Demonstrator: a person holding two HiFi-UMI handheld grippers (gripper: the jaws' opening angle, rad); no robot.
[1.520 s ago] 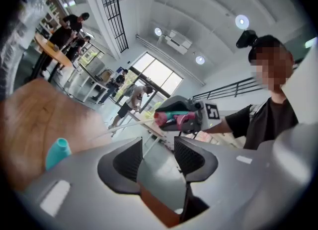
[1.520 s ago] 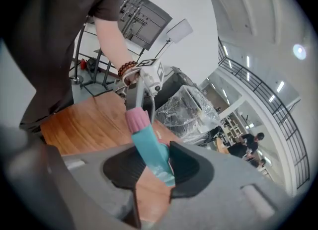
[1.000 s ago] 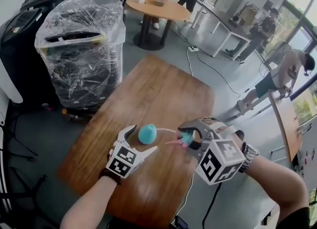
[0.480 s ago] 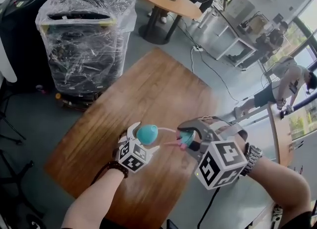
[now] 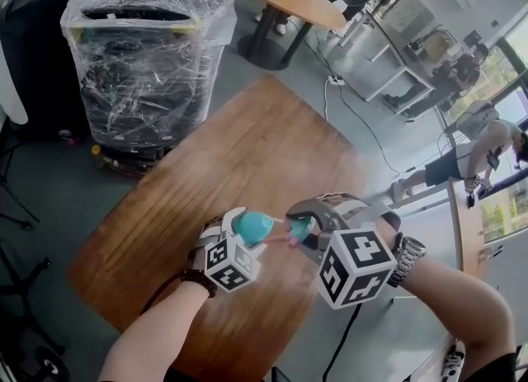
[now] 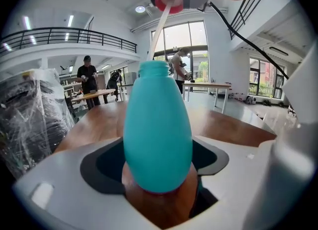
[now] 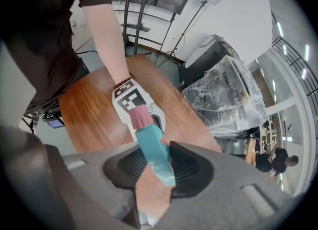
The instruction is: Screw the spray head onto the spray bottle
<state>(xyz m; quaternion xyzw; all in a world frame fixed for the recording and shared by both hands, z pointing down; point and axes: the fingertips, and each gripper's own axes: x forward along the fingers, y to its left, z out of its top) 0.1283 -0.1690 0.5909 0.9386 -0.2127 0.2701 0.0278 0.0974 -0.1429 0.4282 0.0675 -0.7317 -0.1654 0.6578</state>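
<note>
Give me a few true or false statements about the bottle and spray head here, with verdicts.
1. The right gripper grips the spray head. True.
2. The spray head is screwed onto the spray bottle. False: the bottle's neck is bare, with the head above it.
3. The spray bottle is pink. False: it is teal.
4. The spray bottle stands on the wooden table. True.

Grey floor (image 5: 49,182), wooden table (image 5: 247,149), tall windows (image 6: 186,40)
</note>
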